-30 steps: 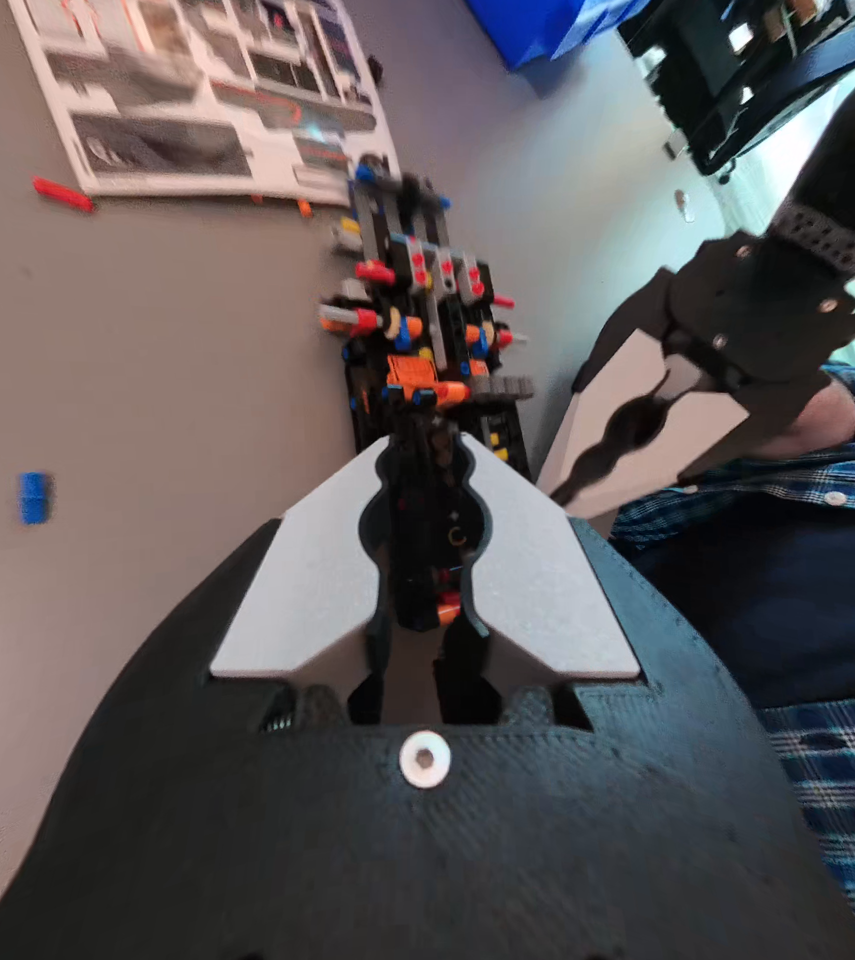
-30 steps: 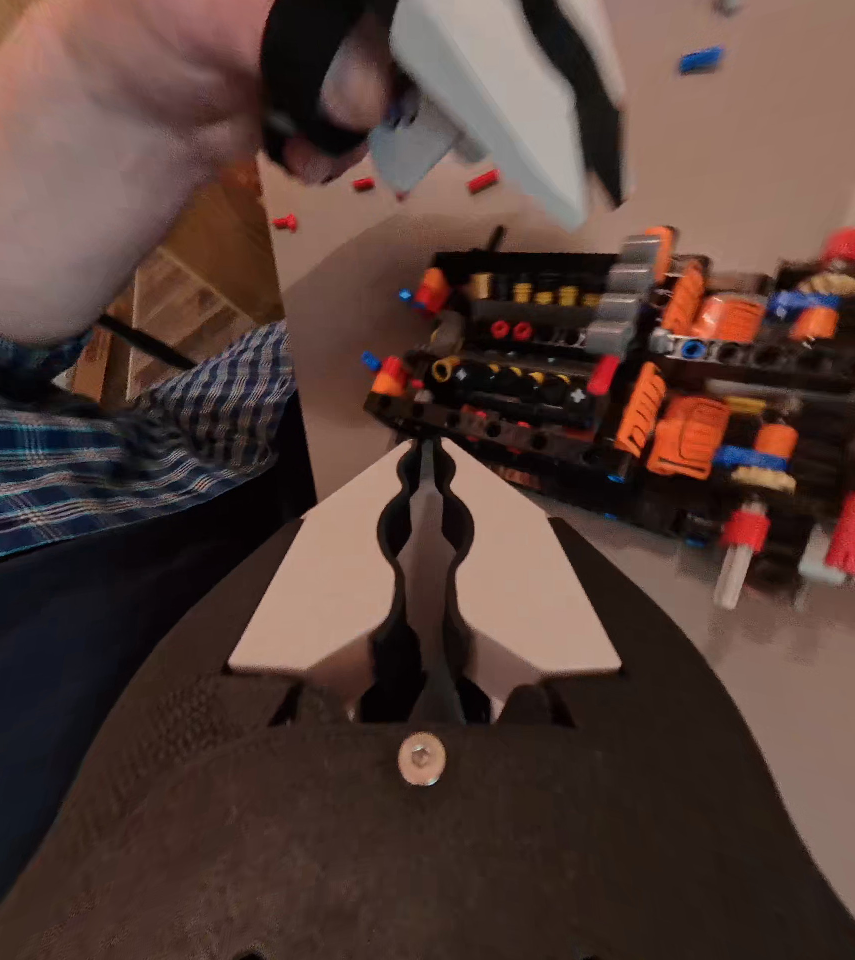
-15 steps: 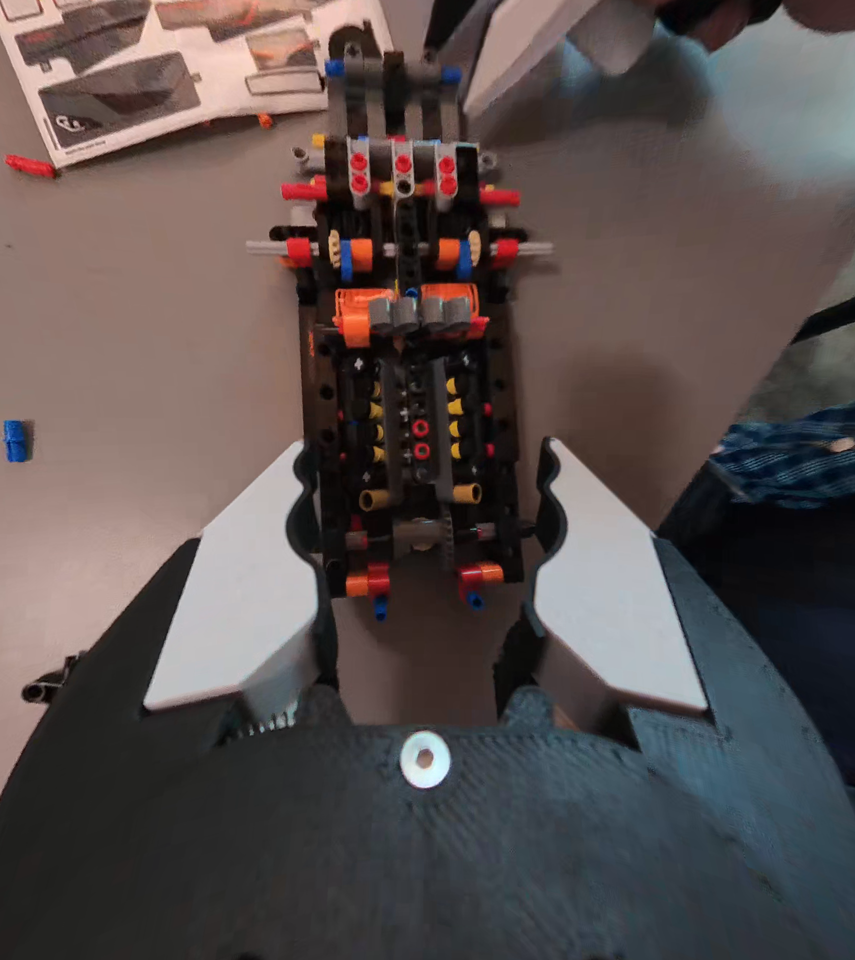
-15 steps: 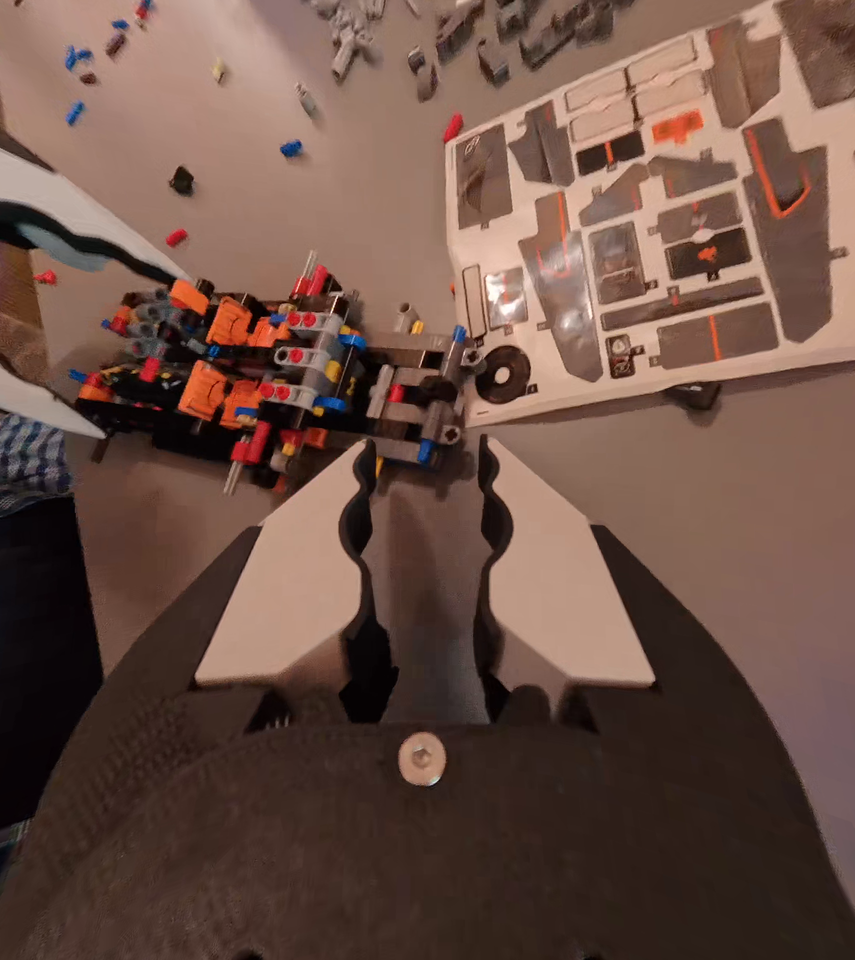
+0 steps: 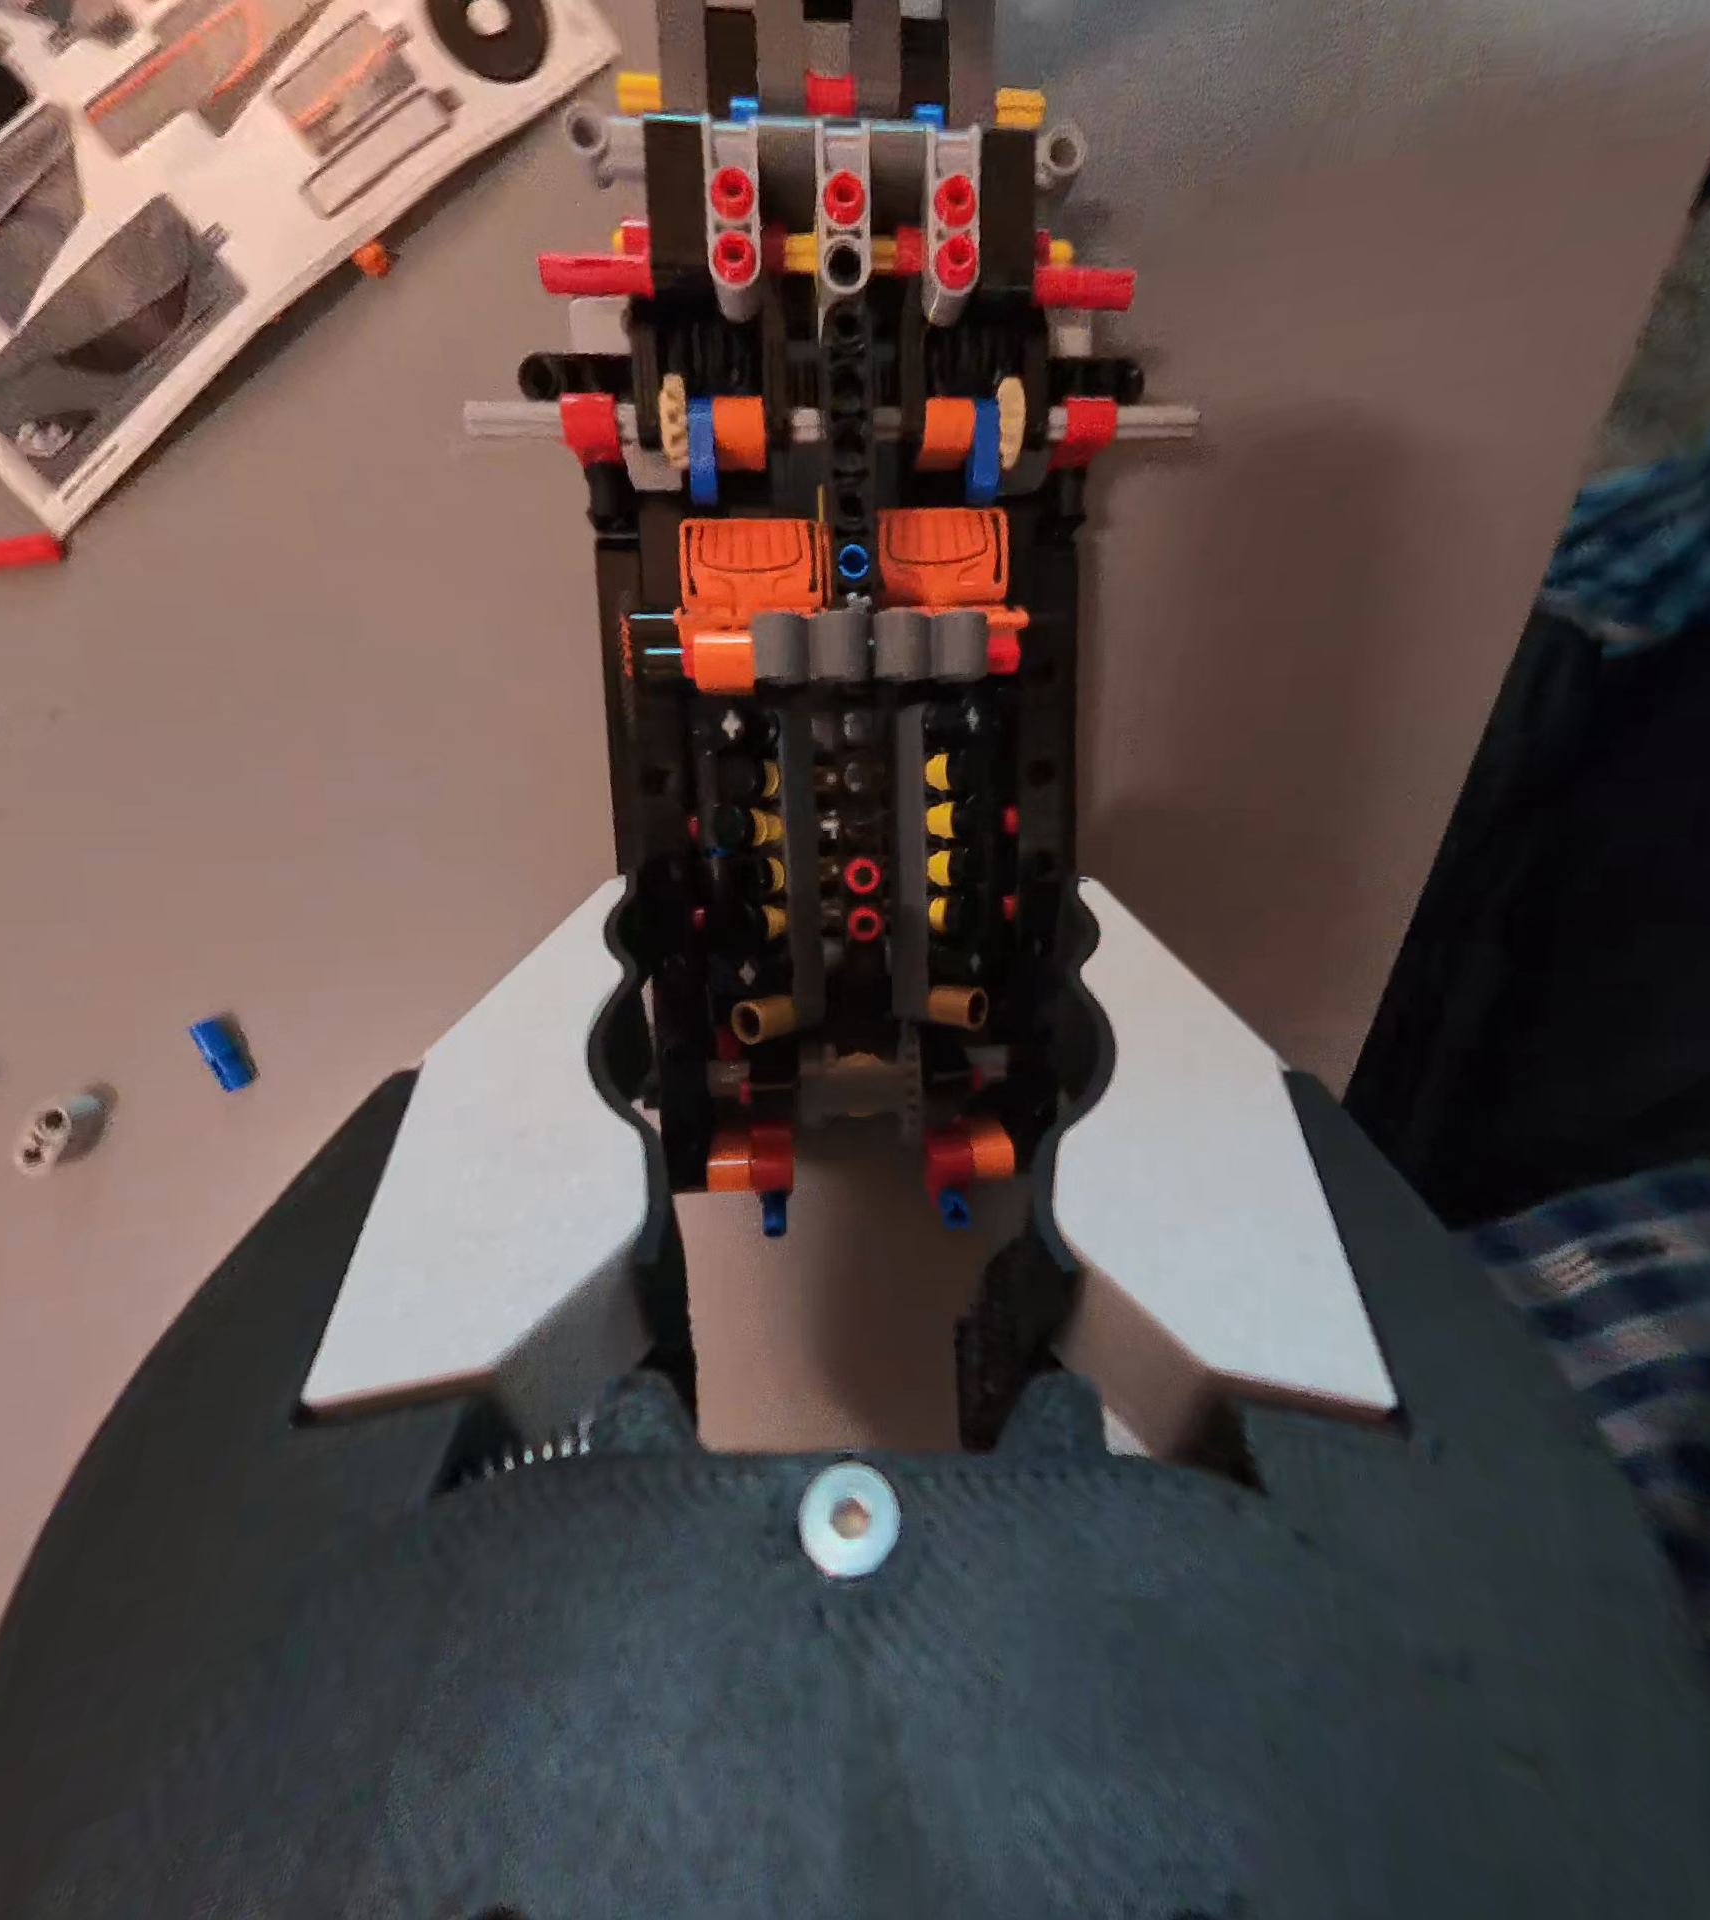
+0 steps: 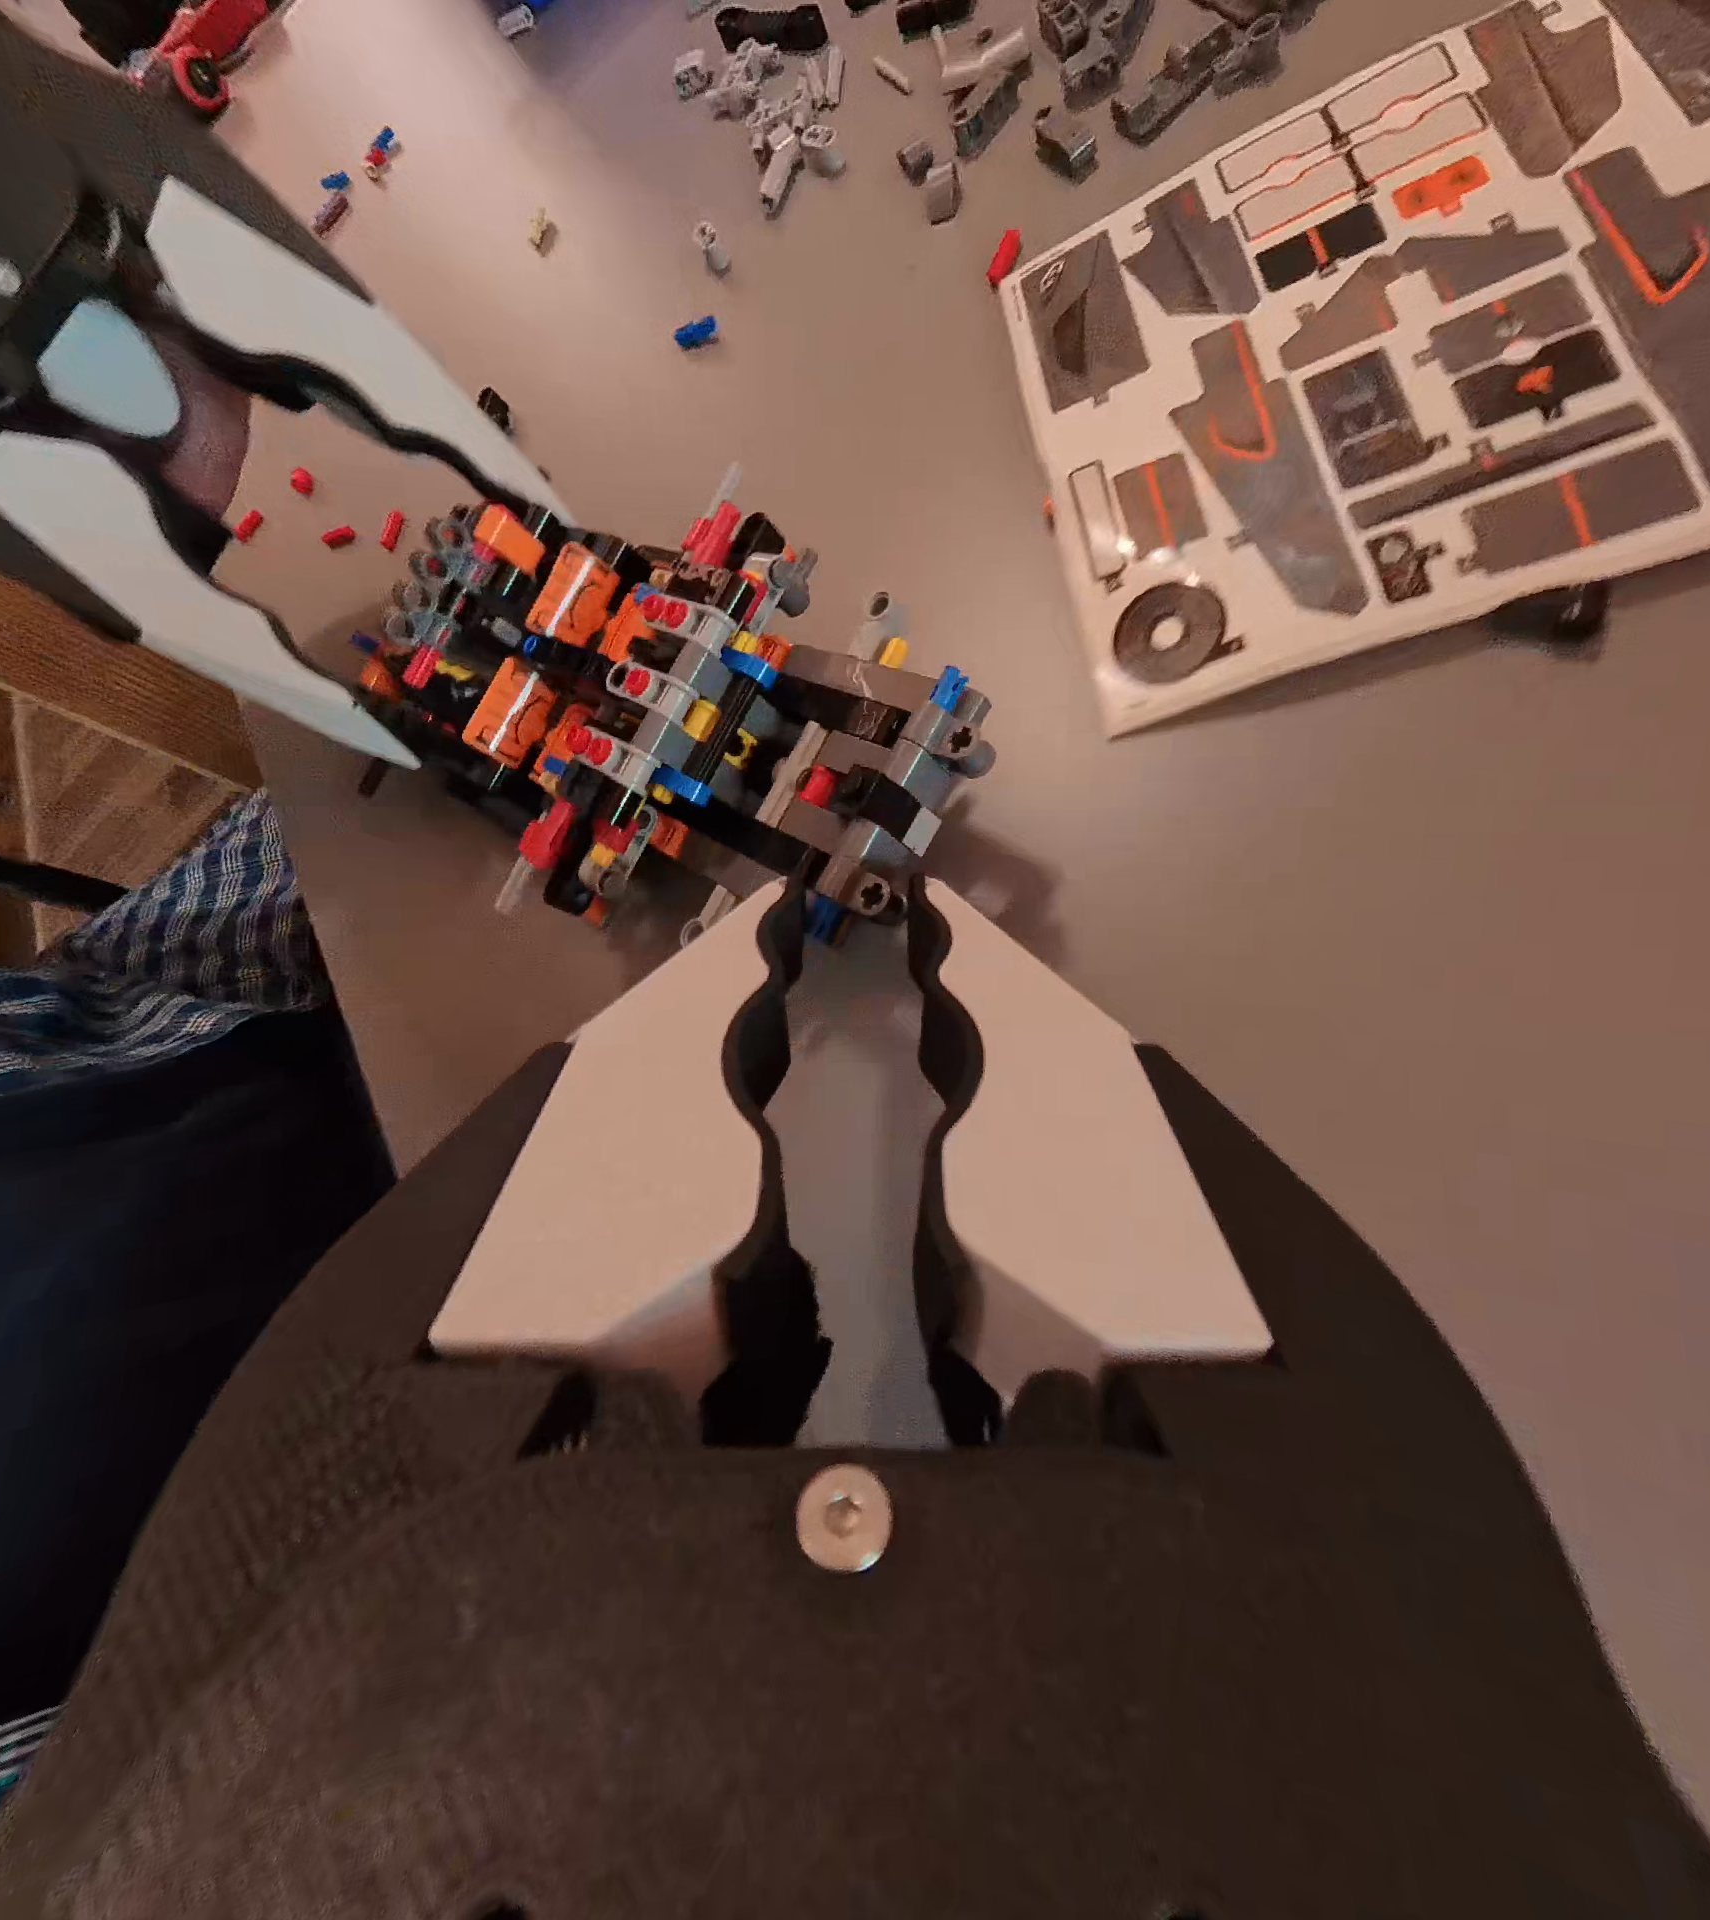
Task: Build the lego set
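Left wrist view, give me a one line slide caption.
Left gripper jaws closed on the near end of the lego chassis on the grey table, sticker sheet beyond.

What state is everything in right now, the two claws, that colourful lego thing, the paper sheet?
Left gripper: shut on the lego model's near end.
Right gripper: part open at the model's far end, grip unclear.
Lego model: partly built, flat on the table.
Sticker sheet: lying flat, unused.

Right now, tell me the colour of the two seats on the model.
Orange seats, clearest in the left wrist view.
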